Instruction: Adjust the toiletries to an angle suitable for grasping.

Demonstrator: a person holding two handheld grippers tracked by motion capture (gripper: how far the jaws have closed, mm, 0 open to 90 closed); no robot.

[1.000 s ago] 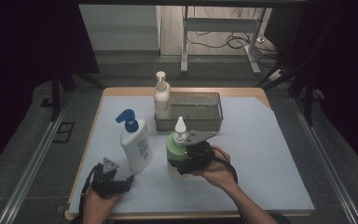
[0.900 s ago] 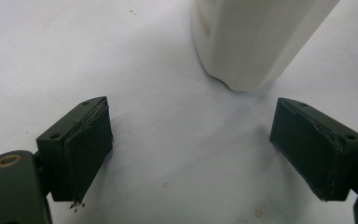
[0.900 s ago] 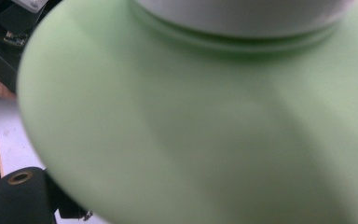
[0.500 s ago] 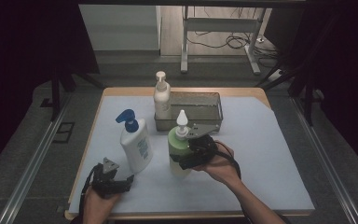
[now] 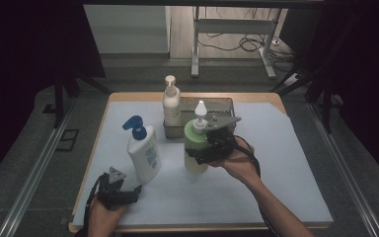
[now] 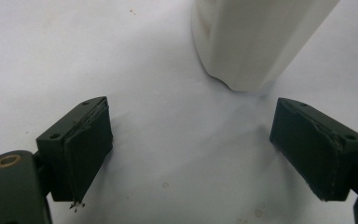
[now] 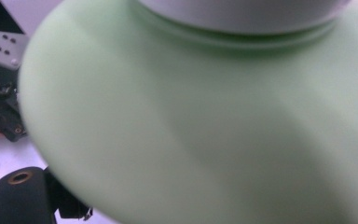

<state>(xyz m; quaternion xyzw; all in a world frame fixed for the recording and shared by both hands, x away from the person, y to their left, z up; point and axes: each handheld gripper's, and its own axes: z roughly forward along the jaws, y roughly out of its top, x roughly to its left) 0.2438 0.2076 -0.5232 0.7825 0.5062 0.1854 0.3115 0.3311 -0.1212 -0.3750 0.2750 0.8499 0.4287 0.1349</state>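
A person's right tongs (image 5: 205, 148) are gripping a green pump bottle (image 5: 196, 143) around its body, carrying it upright just above the white surface (image 5: 286, 163) near the grey tray (image 5: 227, 106) at the back, probably so it can be set inside the tray. The left tongs (image 6: 191, 144) are resting wide open and empty near the front edge, with their jaws well apart, pointing at the foot of the white bottle with a blue pump (image 5: 143, 153), while a cream pump bottle (image 5: 171, 103) is standing beside the tray
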